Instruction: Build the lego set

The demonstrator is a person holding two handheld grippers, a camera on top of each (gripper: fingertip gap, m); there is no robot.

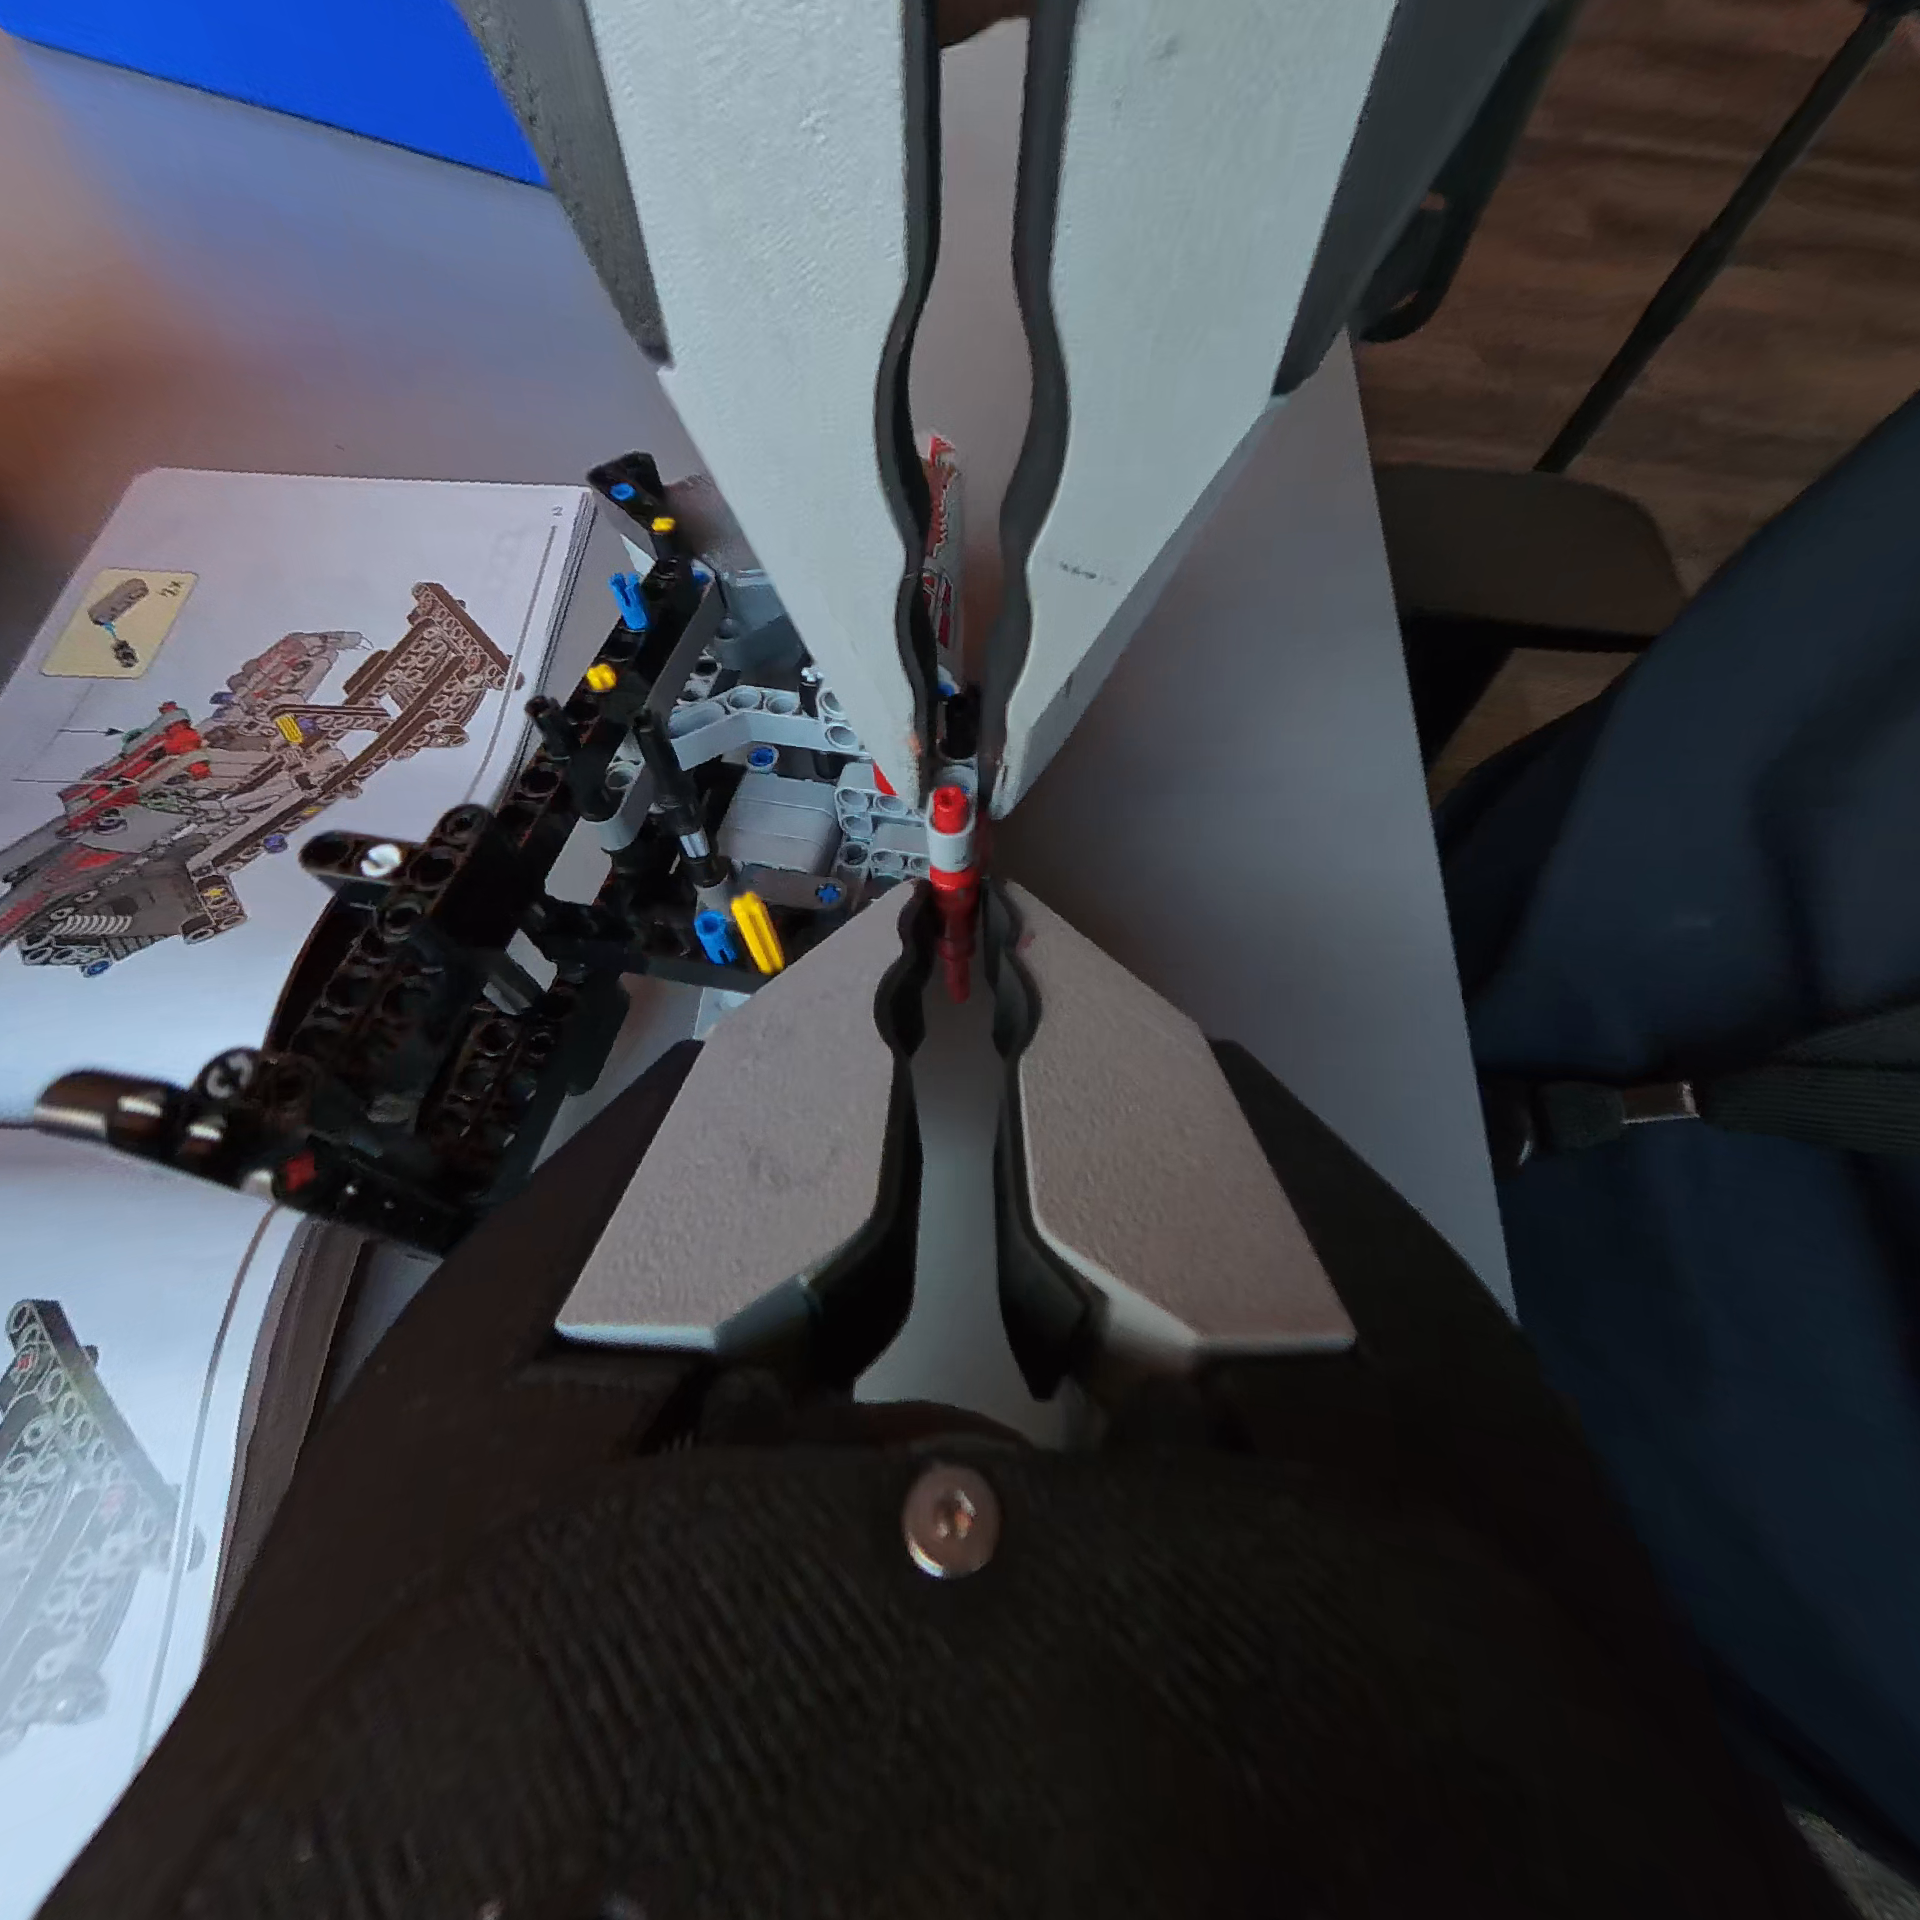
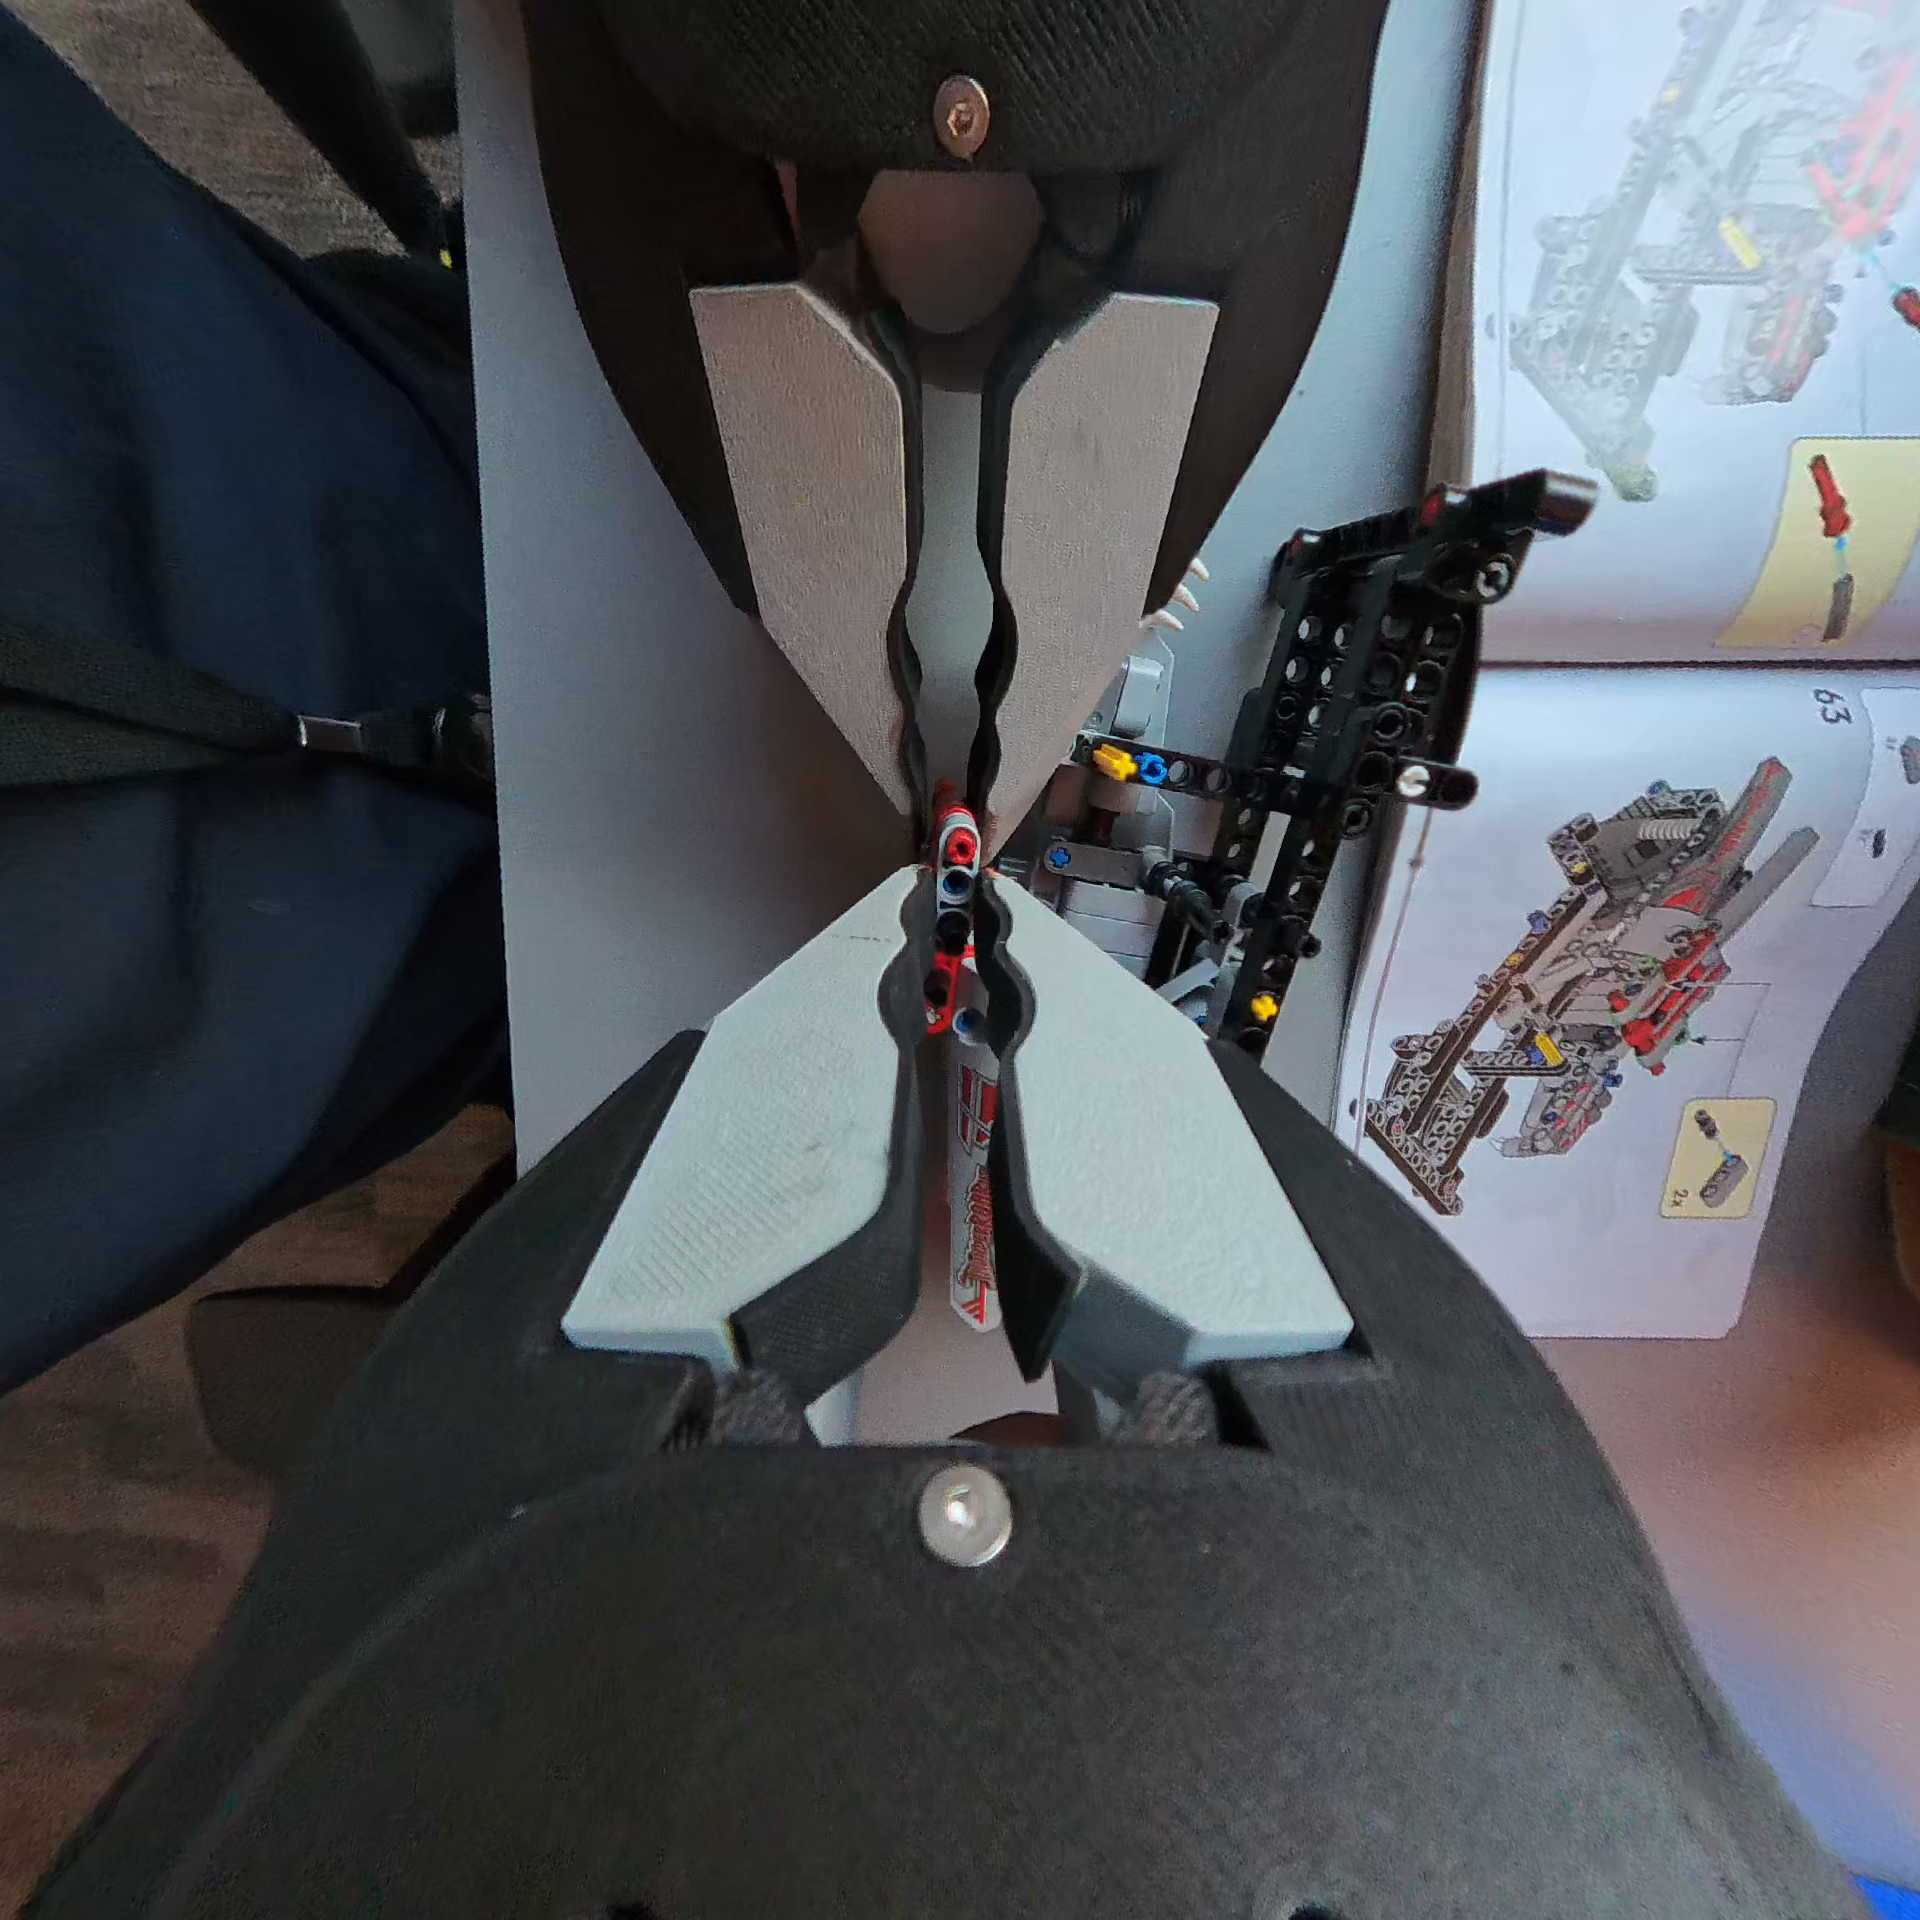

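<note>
The left claw [image 1: 954, 940], closest in the left wrist view, is pinched on a small red pin [image 1: 952, 894]. The pin sticks out past its tips. The right claw [image 2: 961, 914] comes from the far side, tip to tip with the left one. It is squeezed on a grey beam with red marks [image 2: 975, 1195]. The end of the beam has round holes, and the red pin sits right at that end.

Just left of the two claws in the left view is the lego model [image 1: 540, 831]. It is black and grey with little blue and yellow pins. It rests on the grey table [image 1: 1226, 790], partly hidden by the right claw's pale fingers [image 1: 790, 436].

Past the model lies an open instruction booklet [image 1: 312, 644] with pictures of the build. A dark blue cloth [image 1: 1714, 935] and a black strap [image 1: 1766, 1091] are off the right edge of the table.
</note>
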